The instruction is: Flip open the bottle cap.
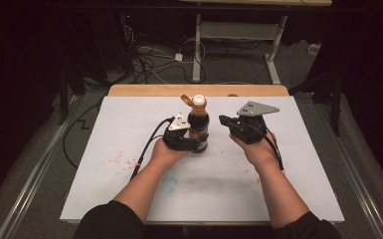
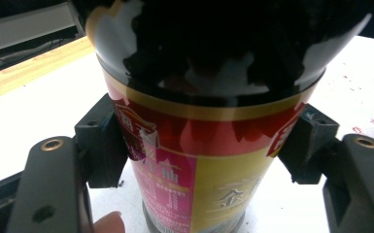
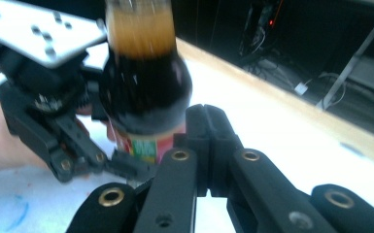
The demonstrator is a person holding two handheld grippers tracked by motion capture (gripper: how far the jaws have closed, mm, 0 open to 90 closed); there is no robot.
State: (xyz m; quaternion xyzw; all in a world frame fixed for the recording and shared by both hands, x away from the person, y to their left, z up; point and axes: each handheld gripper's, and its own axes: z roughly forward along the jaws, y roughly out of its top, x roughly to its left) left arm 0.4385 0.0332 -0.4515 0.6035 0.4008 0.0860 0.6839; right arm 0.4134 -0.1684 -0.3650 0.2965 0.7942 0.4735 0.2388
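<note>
Nearby, red stains point(image 1: 121, 159) left of bottle point(image 1: 198, 130).

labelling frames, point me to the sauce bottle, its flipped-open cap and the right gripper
sauce bottle point(image 1: 198, 130), high view, on its dark body
flipped-open cap point(image 1: 185, 100), high view, on the hinged lid
right gripper point(image 3: 208, 127), right gripper view, between its shut jaw tips

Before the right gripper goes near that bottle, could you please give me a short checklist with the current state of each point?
1. Left gripper clamped on bottle: ok, both pads press the label.
2. Bottle upright on the sheet: ok.
3. Cap flipped open: ok, it hangs beside the neck.
4. Right gripper empty: ok, jaws shut on nothing.
5. Right gripper apart from bottle: ok, a gap shows in the high view.
6. Liquid level safe for tilting: cannot tell.
</note>
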